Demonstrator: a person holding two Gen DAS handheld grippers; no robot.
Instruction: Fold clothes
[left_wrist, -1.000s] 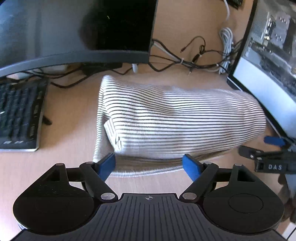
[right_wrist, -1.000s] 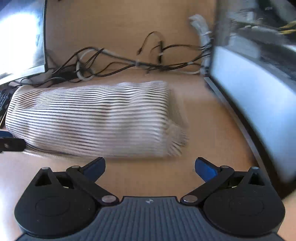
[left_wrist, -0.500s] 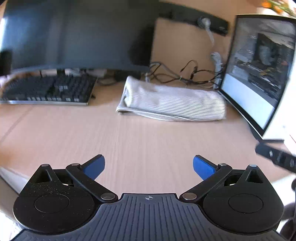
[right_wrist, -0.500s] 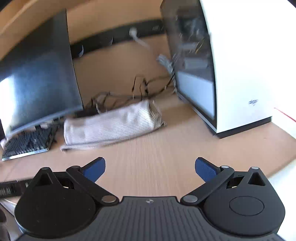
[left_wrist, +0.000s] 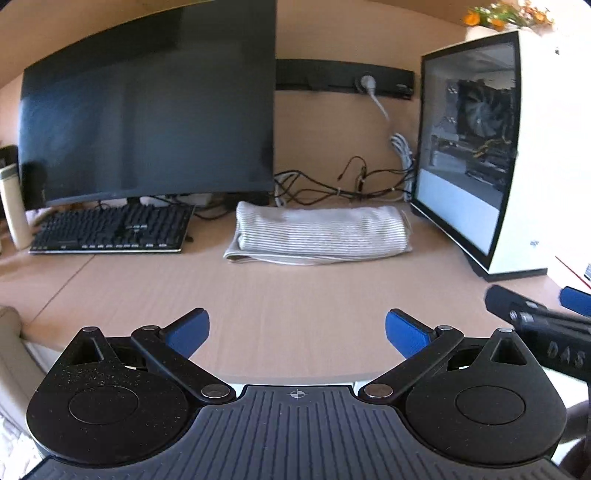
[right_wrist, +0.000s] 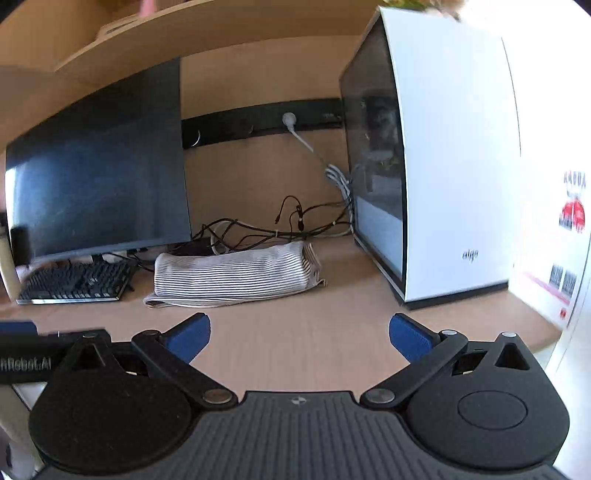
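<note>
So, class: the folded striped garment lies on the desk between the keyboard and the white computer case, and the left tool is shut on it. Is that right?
Not quite. The left wrist view shows the left tool open and empty, well short of the folded striped garment. The rest holds.

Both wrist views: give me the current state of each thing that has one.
Striped garment: folded, lying on the desk, untouched.
Left claw: open, empty, above the desk's near edge.
Right claw: open, empty.
Monitor: screen dark.
Wall plug: plugged in.
</note>
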